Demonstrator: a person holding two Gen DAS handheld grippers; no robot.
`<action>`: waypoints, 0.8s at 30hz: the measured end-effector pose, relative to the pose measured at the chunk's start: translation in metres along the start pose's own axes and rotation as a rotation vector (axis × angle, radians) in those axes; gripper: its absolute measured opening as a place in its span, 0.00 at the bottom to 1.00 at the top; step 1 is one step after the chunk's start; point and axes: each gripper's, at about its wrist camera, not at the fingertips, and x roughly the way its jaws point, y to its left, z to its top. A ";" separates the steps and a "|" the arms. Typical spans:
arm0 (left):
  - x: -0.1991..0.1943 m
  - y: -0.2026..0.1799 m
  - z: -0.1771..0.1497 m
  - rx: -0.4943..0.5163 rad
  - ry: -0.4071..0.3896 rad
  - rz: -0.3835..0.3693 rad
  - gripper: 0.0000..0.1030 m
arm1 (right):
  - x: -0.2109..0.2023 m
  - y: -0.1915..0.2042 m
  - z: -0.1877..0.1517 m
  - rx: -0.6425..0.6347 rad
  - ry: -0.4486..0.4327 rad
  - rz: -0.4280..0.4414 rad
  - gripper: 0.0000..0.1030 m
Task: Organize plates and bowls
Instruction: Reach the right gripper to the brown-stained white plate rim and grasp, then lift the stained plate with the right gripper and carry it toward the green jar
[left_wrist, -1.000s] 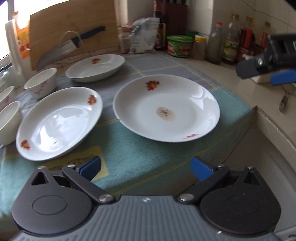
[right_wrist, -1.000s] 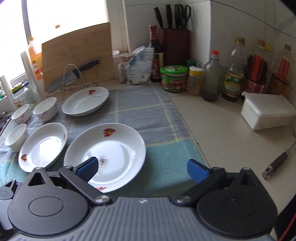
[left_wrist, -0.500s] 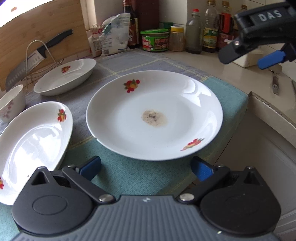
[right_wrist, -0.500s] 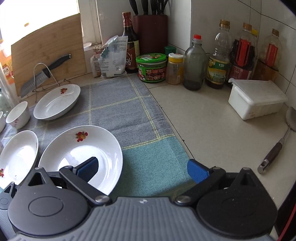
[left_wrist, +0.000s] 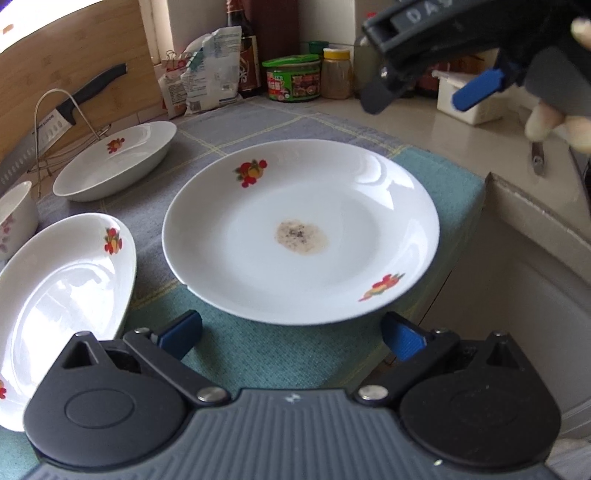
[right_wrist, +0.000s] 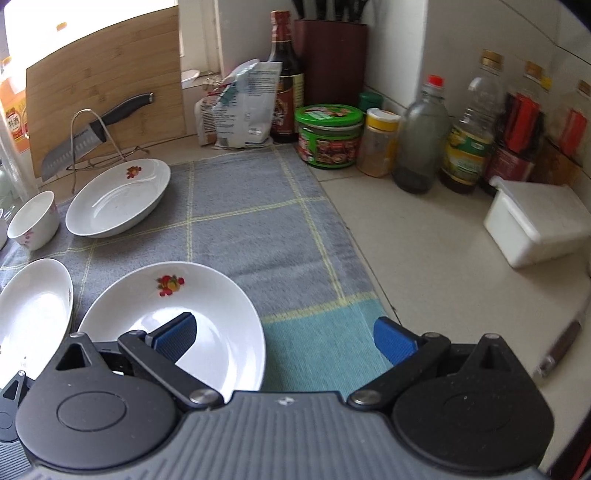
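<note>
A large white plate (left_wrist: 301, 229) with fruit prints and a brown stain in its middle lies on the cloth straight ahead of my open left gripper (left_wrist: 291, 334), whose fingers hold nothing. A second plate (left_wrist: 62, 299) lies to its left, an oval dish (left_wrist: 114, 160) sits behind, and a small bowl (left_wrist: 14, 218) is at the far left. My right gripper (right_wrist: 284, 336) is open and empty above the large plate's (right_wrist: 207, 310) right rim; in the left wrist view the right gripper (left_wrist: 428, 85) hangs at the upper right, held by a gloved hand.
A grey and teal cloth (right_wrist: 251, 229) covers the counter. Behind stand a cutting board (right_wrist: 107, 107), a knife on a wire rack (right_wrist: 88, 133), a bag, bottles (right_wrist: 469, 125), a green-lidded jar (right_wrist: 328, 134) and a white box (right_wrist: 539, 225). The counter edge (left_wrist: 535, 210) drops off at the right.
My left gripper has moved forward and right toward the stained plate, which now fills the view. My right gripper has shifted right and lower over the plate's right rim. Both stay open.
</note>
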 end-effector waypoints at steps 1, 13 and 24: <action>0.000 0.002 0.000 -0.014 -0.004 -0.006 1.00 | 0.004 0.001 0.003 -0.013 0.000 0.012 1.00; 0.002 0.002 0.004 -0.069 -0.016 0.003 0.99 | 0.067 0.001 0.030 -0.125 0.102 0.318 1.00; 0.004 0.002 0.007 -0.044 -0.006 -0.011 1.00 | 0.103 0.017 0.045 -0.250 0.239 0.550 1.00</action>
